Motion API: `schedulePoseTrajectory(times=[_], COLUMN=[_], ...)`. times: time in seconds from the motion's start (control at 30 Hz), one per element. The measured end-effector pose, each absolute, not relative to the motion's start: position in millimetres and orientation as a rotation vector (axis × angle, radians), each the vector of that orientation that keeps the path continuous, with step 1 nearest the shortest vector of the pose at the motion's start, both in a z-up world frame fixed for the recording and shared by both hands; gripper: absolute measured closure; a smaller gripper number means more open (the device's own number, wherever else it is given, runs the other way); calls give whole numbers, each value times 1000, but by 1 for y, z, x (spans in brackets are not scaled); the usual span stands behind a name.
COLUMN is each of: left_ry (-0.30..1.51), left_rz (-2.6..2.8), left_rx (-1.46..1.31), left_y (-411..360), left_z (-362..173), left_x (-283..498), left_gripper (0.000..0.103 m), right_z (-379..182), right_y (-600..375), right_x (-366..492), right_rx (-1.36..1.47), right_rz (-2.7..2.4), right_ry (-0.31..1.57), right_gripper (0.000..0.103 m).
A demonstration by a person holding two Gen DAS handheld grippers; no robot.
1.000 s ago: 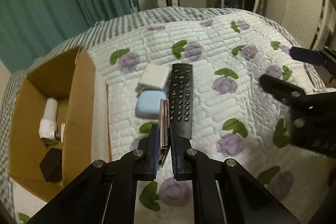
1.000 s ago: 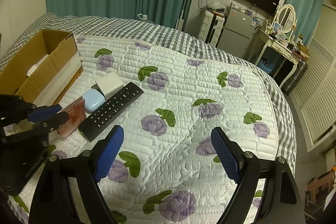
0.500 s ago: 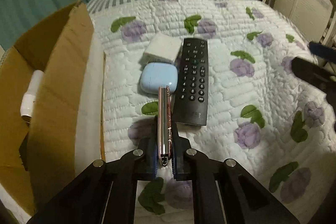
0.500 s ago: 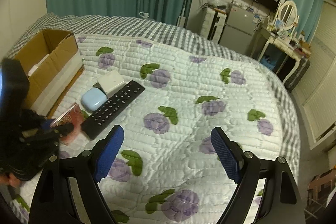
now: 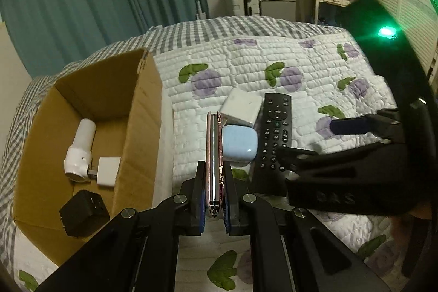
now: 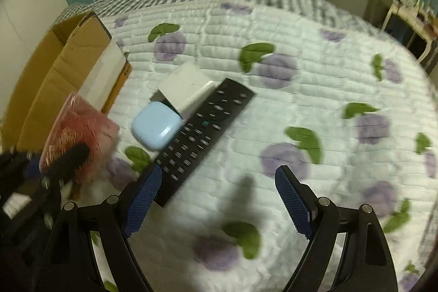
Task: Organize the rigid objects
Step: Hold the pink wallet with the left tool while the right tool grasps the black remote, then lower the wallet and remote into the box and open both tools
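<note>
Moved: our right gripper (image 6: pixel 217 199) has swung down toward the remote (image 6: pixel 204 140).
Left gripper (image 5: pixel 214 200): we clamp the phone (image 5: pixel 214 158) edge-up, beside the cardboard box (image 5: pixel 137 133).
Right fingers: spread wide, holding nothing.

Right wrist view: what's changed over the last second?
The right hand-held gripper, open, has dropped toward the remote. The left hand-held gripper keeps its grip on the phone. Remote, blue case and white box haven't moved.
</note>
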State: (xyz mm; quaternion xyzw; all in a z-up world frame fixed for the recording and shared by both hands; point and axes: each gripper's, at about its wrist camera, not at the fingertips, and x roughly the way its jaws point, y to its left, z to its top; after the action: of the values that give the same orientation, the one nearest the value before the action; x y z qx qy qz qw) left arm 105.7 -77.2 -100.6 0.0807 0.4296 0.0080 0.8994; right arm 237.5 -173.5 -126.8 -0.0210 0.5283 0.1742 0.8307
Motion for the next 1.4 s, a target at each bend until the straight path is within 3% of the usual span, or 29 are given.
schedulePoseTrajectory(times=[0.3,0.37,0.4,0.43,0.5,0.63,0.73,1.03,1.1,1.4], left_ry=[898,902,901,903,911,923,924,937,940,911], left_rz=[27,21,19,16,9,-7,-17,-26,-28,-93], left_rx=[145,147,147,146,137,132,133,125,125,108], left_y=[-72,-72,-71,-71,-71,-72,-75,-76,-76,-82], left_z=[-107,-108,-108,-109,-110,-111,-112,-117,-118,-100], left_x=[109,110,109,109,109,108,108,109,109,102], left_gripper=[93,93,93,93,93,93,93,93,93,93], right_z=[-162,-159,-158,-155,-149,-138,-142,-167,-168,-122], right_y=[-147,-144,-142,-143,-148,-159,-162,-168,-171,-176], right_x=[256,251,248,244,238,211,199,238,241,200], right_rx=[-56,-66,-69,-92,-98,-228,-304,-84,-57,-165], right_rz=[389,438,444,431,421,380,353,377,375,357], right_ry=[1196,1175,1170,1150,1127,1102,1101,1145,1134,1010], right_gripper=[26,41,56,62,71,80,81,75,80,83])
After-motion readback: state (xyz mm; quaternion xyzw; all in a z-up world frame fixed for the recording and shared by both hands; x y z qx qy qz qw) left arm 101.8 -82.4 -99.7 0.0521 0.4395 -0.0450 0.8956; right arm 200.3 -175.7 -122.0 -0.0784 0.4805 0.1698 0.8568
